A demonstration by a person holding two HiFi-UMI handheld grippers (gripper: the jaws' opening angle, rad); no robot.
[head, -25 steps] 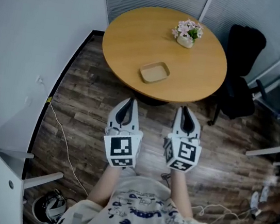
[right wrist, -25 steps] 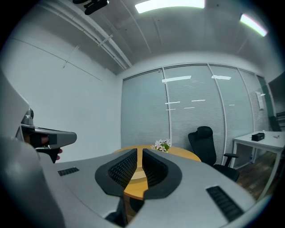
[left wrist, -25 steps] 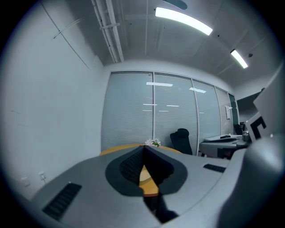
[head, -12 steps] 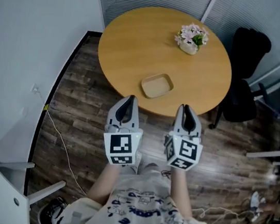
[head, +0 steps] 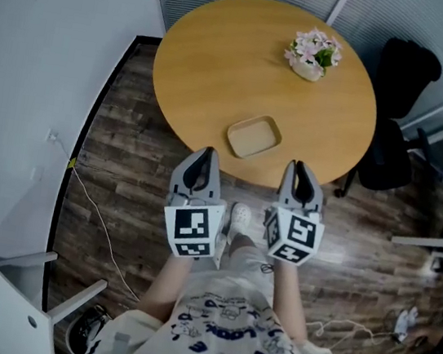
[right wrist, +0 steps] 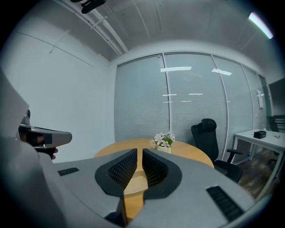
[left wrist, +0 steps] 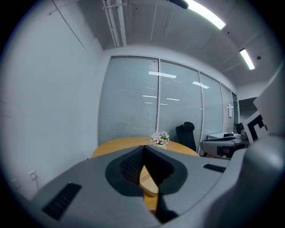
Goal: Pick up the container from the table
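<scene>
Approach step: left gripper (head: pixel 201 154) and right gripper (head: pixel 301 169) hover clenched and empty short of the table (head: pixel 215 56), container (head: pixel 254 136) near its front edge; next likely opening jaws and reaching its rim.

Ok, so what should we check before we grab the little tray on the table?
1. Container in sight, lying flat near the front edge of the table: ok.
2. Nothing on or against it; the flowerpot stands at the far side: ok.
3. Container looks empty: ok.
4. Left hand-held gripper wide enough: not ok, jaws together.
5. Right hand-held gripper wide enough: not ok, jaws all but together.
6. Either one at the container: not ok, both are short of it.
</scene>
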